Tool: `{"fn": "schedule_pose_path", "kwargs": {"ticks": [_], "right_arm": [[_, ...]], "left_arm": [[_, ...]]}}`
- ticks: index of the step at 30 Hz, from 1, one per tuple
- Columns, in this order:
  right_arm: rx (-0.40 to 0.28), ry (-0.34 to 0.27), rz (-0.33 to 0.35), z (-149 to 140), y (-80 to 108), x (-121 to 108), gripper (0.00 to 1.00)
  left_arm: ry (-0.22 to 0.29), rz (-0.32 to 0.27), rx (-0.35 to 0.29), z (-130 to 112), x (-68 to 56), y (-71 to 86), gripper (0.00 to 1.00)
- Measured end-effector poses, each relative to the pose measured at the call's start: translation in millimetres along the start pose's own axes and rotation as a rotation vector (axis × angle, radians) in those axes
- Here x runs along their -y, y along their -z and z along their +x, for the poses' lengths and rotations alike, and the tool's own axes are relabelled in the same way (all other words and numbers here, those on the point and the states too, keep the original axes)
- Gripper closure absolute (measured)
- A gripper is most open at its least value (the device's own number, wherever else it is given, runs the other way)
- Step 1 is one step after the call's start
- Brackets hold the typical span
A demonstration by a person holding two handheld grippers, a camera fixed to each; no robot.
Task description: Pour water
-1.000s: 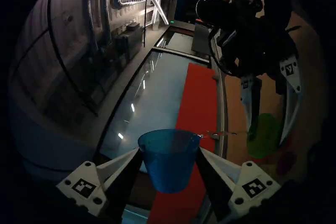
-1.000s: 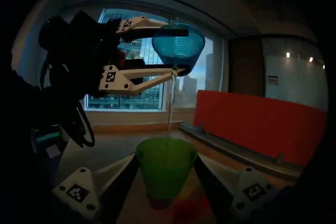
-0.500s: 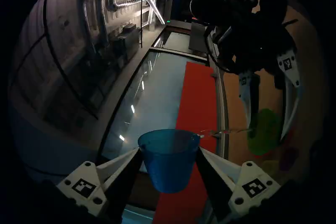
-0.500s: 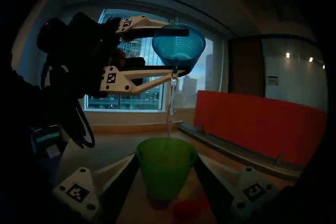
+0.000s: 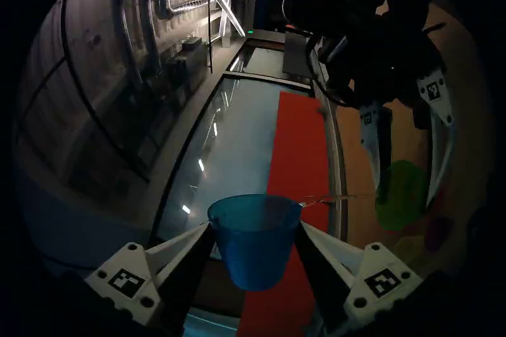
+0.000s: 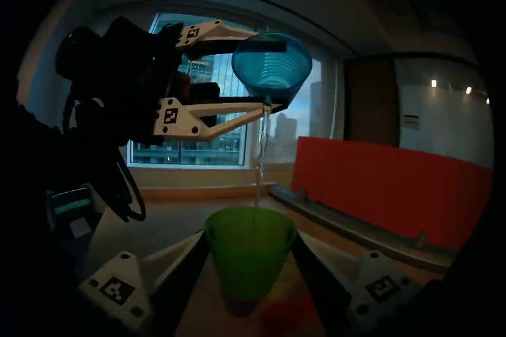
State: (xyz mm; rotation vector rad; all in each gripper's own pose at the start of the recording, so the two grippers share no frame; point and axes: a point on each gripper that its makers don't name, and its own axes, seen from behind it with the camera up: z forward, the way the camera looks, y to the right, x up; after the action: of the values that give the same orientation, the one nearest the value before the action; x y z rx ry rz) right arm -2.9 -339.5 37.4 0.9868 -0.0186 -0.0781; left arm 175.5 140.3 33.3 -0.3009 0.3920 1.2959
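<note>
In the left gripper view my left gripper (image 5: 254,236) is shut on a blue cup (image 5: 255,240), tipped on its side. A thin stream of water (image 5: 335,197) runs from its rim to the green cup (image 5: 400,195), which sits between the right gripper's fingers (image 5: 375,141). In the right gripper view my right gripper (image 6: 250,255) is shut on the green cup (image 6: 250,251), held upright. Above it hangs the tipped blue cup (image 6: 272,68) in the left gripper (image 6: 269,65), and the water (image 6: 259,160) falls into the green cup.
A red panel (image 6: 395,179) stands along the right, with a metal rail (image 6: 360,229) at its foot. Behind is a large window (image 6: 209,122). The wooden table (image 6: 164,223) lies below the cups. A dark cable (image 6: 126,191) hangs from the left gripper.
The blue cup has shifted slightly right and up over the green cup. The water keeps flowing. The green cup has held still.
</note>
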Motion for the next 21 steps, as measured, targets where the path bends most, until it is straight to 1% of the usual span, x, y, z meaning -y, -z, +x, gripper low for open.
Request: {"fn": "schedule_pose_path", "kwargs": {"ticks": [15, 21], "right_arm": [[-0.003, 0.004, -0.002, 1.1, 0.3, 0.2, 0.1], [-0.006, 0.004, -0.004, 2.0, 1.1, 0.0, 0.1]], "left_arm": [[-0.038, 0.0, -0.005, 2.7, -3.2, -0.1, 0.16], [-0.067, -0.001, -0.006, 4.7, -2.8, 0.8, 0.16]]}}
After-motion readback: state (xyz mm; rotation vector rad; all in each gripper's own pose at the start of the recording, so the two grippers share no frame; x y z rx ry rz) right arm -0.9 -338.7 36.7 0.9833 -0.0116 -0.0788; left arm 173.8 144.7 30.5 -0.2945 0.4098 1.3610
